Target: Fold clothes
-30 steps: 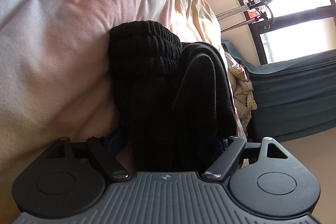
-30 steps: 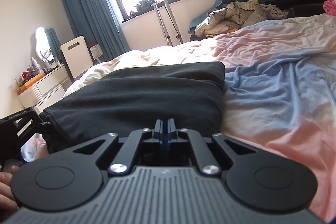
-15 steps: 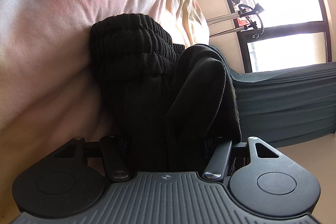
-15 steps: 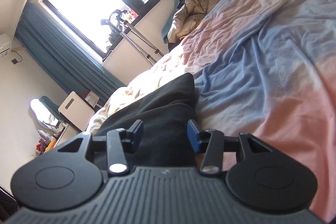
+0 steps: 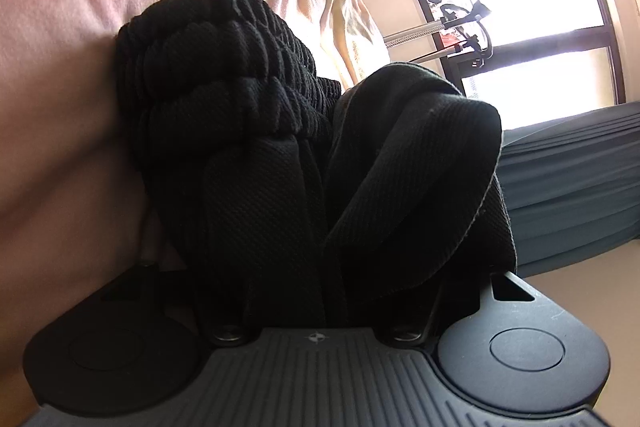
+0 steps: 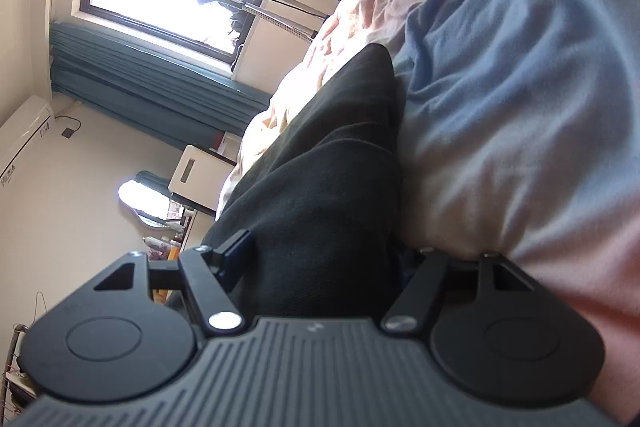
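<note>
You're mid-fold, both claws working the black garment on the bed. Left claw: its jaws are opening, with a thick bundle of folded black fabric bulging up between them; its fingers are buried in cloth, so whether they still pinch you can't tell. The ribbed waistband sits in the upper middle of that frame, bunched against the pink sheet.

Right claw: jaws opening too, standing apart and straddling the garment's edge in the lower centre, one blue pad showing clear of the cloth on the left.

Looks like you're taking a fresh hold for the next fold. What that calls for, I'd say, is closing on all layers together and carrying both ends over evenly. The fabric is a heavy, textured knit, stacked in several layers.
</note>
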Demonstrator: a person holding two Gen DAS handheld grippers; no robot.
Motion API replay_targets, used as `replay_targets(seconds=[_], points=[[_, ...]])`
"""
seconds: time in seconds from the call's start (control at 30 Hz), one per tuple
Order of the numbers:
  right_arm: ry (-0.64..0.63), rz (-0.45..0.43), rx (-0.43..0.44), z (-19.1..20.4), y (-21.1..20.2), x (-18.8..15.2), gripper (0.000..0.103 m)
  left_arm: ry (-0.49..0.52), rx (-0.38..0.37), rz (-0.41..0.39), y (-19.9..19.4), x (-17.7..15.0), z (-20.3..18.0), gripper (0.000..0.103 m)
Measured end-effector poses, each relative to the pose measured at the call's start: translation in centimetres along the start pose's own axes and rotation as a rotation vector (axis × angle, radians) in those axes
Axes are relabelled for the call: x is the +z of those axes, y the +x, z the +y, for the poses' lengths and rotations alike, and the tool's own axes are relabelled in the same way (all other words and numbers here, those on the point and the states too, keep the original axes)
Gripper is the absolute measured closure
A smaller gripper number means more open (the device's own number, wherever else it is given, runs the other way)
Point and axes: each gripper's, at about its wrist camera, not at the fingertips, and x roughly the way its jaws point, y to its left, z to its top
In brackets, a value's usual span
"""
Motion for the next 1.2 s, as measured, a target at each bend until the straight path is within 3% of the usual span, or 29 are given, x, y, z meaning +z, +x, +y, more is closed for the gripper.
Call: replay_targets(seconds=[0.07, 0.1, 0.2, 0.3, 0.5, 0.73, 1.0, 1.2], points=[[-0.017, -0.008, -0.016, 0.4, 0.0, -0.1, 0.045, 0.008, -0.001, -0.003, 0.0, 0.0, 0.0, 0.039], [-0.028, -0.012, -0.026, 0.6, 0.0, -0.2, 0.056, 0.017, -0.002, -0.006, 0.0, -0.1, 0.0, 0.044], [-0.016, -0.041, -0.024, 1.1, -0.5, 0.0, 0.072, 0.06, -0.033, -0.027, -0.3, -0.2, -0.5, 0.061], [-0.097, -0.072, -0.059, 3.7, -1.1, 0.1, 0.078, 0.12, -0.054, -0.051, -1.3, -0.3, -2.1, 0.067], [-0.166, -0.172, 0.028, 8.6, -5.1, 1.6, 0.08, 0.176, -0.142, -0.054, -3.6, -1.2, -6.6, 0.067], [-0.252, -0.321, 0.062, 12.3, -13.3, 5.4, 0.08, 0.218, -0.268, -0.018, -3.4, -6.0, -14.3, 0.067], [-0.305, -0.552, 0.032, 11.1, -24.7, 11.0, 0.08, 0.263, -0.394, 0.118, 2.6, -15.4, -21.5, 0.067], [-0.346, -0.735, -0.048, 6.7, -29.9, 14.0, 0.08, 0.364, -0.427, 0.231, 11.2, -21.7, -26.1, 0.066]])
